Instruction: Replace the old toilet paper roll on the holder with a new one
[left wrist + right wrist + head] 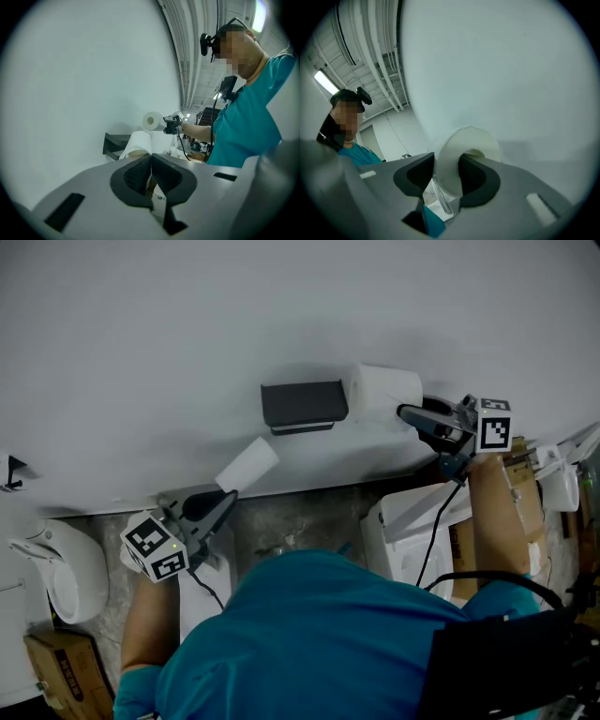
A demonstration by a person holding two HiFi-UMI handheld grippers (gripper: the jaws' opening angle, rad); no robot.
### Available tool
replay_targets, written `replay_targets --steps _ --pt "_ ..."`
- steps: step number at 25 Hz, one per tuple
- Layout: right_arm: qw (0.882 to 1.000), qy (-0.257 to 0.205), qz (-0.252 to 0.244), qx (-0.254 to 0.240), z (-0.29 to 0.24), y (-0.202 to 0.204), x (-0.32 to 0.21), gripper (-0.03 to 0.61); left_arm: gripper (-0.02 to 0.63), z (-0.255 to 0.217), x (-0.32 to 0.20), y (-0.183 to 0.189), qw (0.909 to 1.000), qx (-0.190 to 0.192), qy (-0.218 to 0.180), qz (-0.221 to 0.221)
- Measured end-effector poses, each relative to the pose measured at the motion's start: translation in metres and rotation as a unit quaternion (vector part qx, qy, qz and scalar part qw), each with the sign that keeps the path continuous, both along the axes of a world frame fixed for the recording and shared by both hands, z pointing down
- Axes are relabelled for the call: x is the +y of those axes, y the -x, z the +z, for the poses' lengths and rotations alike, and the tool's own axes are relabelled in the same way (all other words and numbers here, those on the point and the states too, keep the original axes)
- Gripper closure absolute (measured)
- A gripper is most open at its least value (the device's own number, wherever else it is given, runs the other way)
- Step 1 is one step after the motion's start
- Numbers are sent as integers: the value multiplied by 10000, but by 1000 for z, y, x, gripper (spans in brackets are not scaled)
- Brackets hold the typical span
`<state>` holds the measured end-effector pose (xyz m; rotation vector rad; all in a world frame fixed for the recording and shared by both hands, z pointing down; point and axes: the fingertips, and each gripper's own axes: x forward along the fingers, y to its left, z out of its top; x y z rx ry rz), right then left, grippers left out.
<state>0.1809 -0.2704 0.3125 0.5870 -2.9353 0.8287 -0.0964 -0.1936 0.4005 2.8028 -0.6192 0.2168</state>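
Head view looks down a pale wall with the dark grey holder point(302, 404) fixed to it and both rolls in one frame, which neither gripper view gives so plainly. The new toilet paper roll point(380, 392), full and white, sits just beside the holder's right end; I cannot tell whether they touch. The old roll point(248, 463), slim and tilted, is below and to the holder's left, well clear of it.

Right gripper view shows how the right gripper point(447, 164) holds the new roll point(468, 145). Its fingers are partly apart and clamped on the roll's wall, one finger outside and the other in the core hole.

Left gripper view shows the left gripper point(151, 161) with its fingers pressed together on the near edge of the old roll point(138, 143), where a tan core rim shows. Beyond it are the holder point(115, 143) on the wall and the new roll point(151, 121) held up end-on by the right gripper point(169, 125).
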Motion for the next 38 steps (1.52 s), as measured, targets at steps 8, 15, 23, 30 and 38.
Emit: replay_targets --steps 8,15,23,30,38 --pt "9989 201 28 426 69 -30 36 426 603 -2 5 -6 10000 -32 15 7" --pt "9956 418 -108 827 140 -11 20 428 603 -1 17 0 9999 -86 78 -99" --pt "9963 178 -307 783 151 7 -7 428 603 1 23 11 9996 -105 125 -238" --pt "9983 368 -242 390 155 1 -22 428 603 6 22 16 9994 -56 170 -285" --pt "9985 454 -300 21 153 2 -25 428 603 6 25 15 9995 4 180 -275"
